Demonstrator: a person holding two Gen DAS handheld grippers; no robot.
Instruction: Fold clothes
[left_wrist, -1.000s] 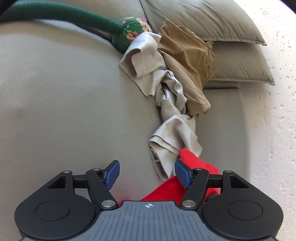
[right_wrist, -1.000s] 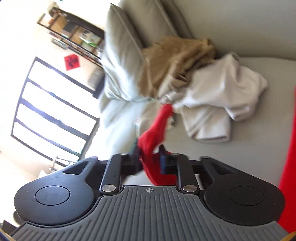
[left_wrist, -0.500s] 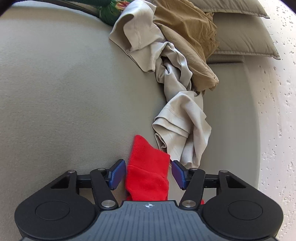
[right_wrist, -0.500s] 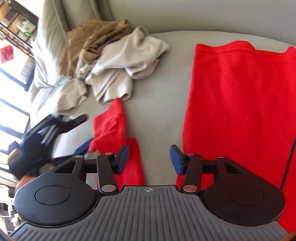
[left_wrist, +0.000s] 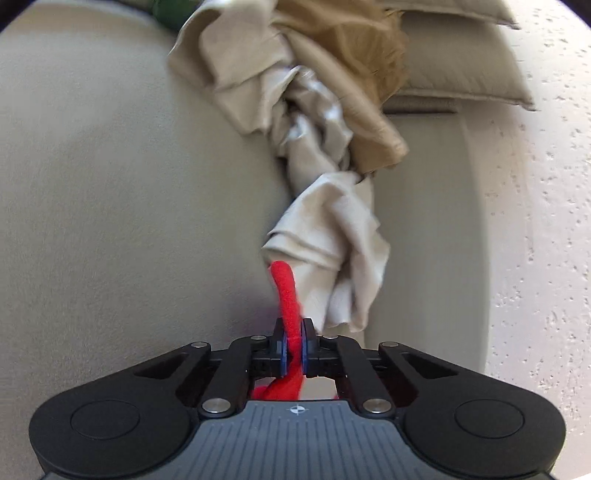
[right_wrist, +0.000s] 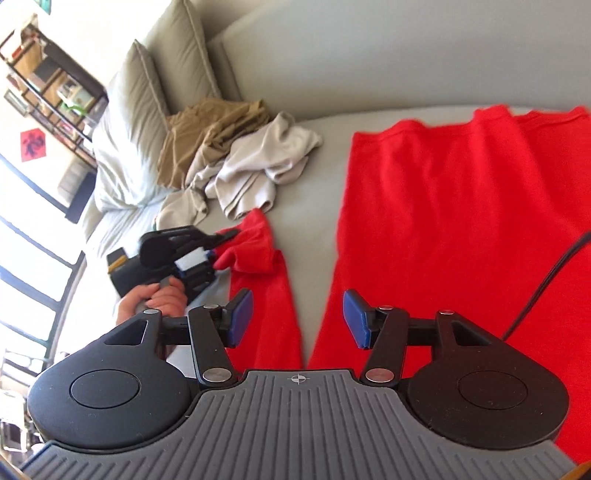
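Note:
A red garment (right_wrist: 454, 206) lies spread on the grey sofa seat (right_wrist: 310, 236), with one sleeve (right_wrist: 262, 273) stretched out to the left. My left gripper (left_wrist: 292, 345) is shut on the end of that red sleeve (left_wrist: 286, 295), which sticks up between the pads. In the right wrist view the left gripper (right_wrist: 218, 245) holds the sleeve's cuff. My right gripper (right_wrist: 298, 319) is open and empty above the gap between sleeve and body of the garment.
A heap of beige (right_wrist: 255, 170) and tan clothes (right_wrist: 207, 133) lies at the back of the seat against grey cushions (right_wrist: 136, 122). It also shows in the left wrist view (left_wrist: 325, 155). A black cable (right_wrist: 546, 284) crosses the red garment at right.
My left gripper has closed on the red sleeve end. My right gripper let go of the sleeve earlier, stayed open and drew back over the spread garment.

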